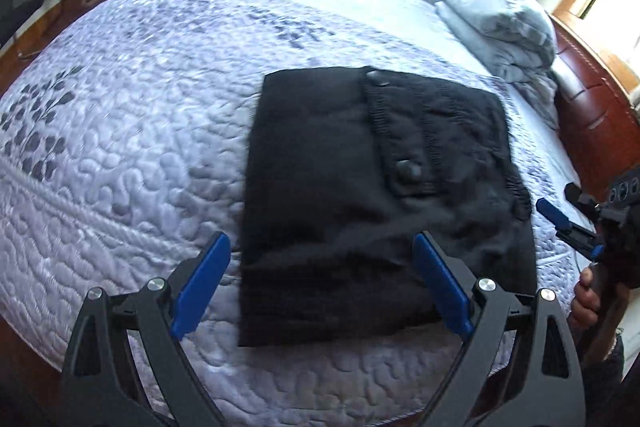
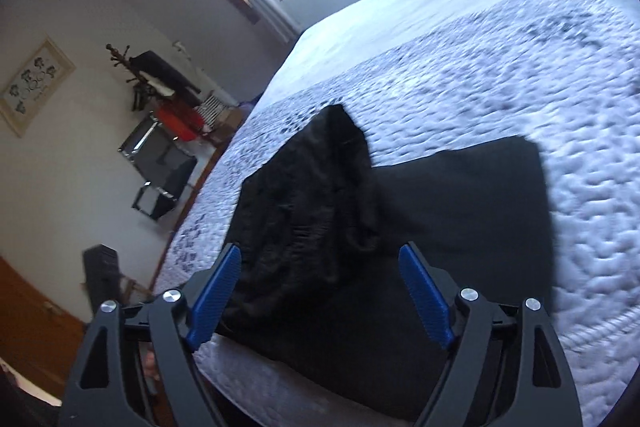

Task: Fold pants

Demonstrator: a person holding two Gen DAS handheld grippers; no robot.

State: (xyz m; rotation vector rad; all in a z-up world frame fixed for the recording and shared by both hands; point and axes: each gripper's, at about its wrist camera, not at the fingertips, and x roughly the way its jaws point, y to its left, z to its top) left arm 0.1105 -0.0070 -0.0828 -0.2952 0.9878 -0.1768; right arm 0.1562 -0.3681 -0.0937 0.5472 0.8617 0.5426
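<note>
Black pants (image 1: pixel 372 195) folded in rough rect. on quilt (image 1: pixel 132 131)

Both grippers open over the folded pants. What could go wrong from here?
1. In the right wrist view, one part of the black pants stands up in a peak; it may flop over and loosen the fold.
2. The pants lie near the edge of the quilted bedspread; a nudge from the open left gripper might slide them off.
</note>
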